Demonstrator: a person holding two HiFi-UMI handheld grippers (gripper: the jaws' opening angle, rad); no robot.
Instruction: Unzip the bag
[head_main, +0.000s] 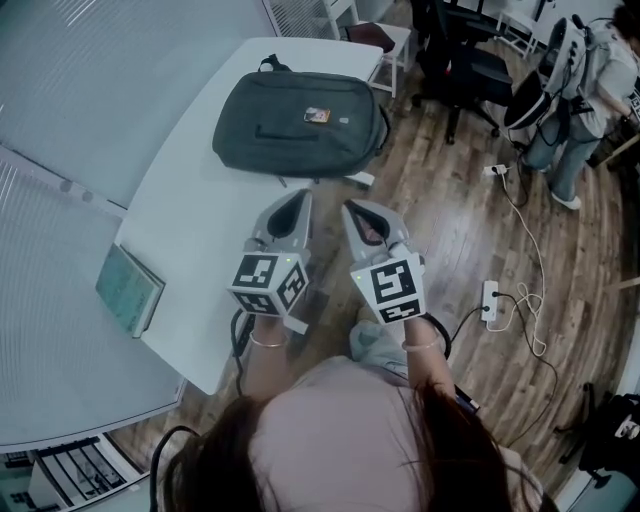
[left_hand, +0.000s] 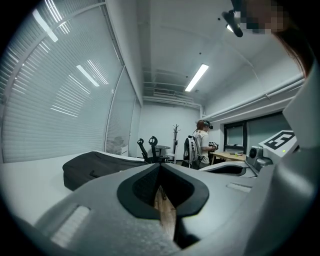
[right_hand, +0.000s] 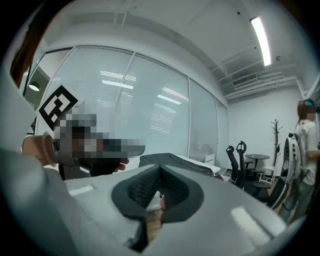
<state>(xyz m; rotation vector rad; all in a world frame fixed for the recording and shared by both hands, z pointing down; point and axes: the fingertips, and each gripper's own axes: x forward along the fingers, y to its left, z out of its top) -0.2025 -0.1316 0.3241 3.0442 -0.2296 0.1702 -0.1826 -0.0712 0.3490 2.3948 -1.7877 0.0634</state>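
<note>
A big white tabletop stands on a wood floor. A dark grey bag lies flat at the far end of the tabletop. It is closed as far as I can see.

The left gripper and the right gripper are side by side, near the bag but not touching it. Both point at the bag. The left fingers are pressed together with nothing in them. The right fingers are pressed together too, and they hold nothing.

A green book lies at the left edge of the tabletop, well apart from the bag.
</note>
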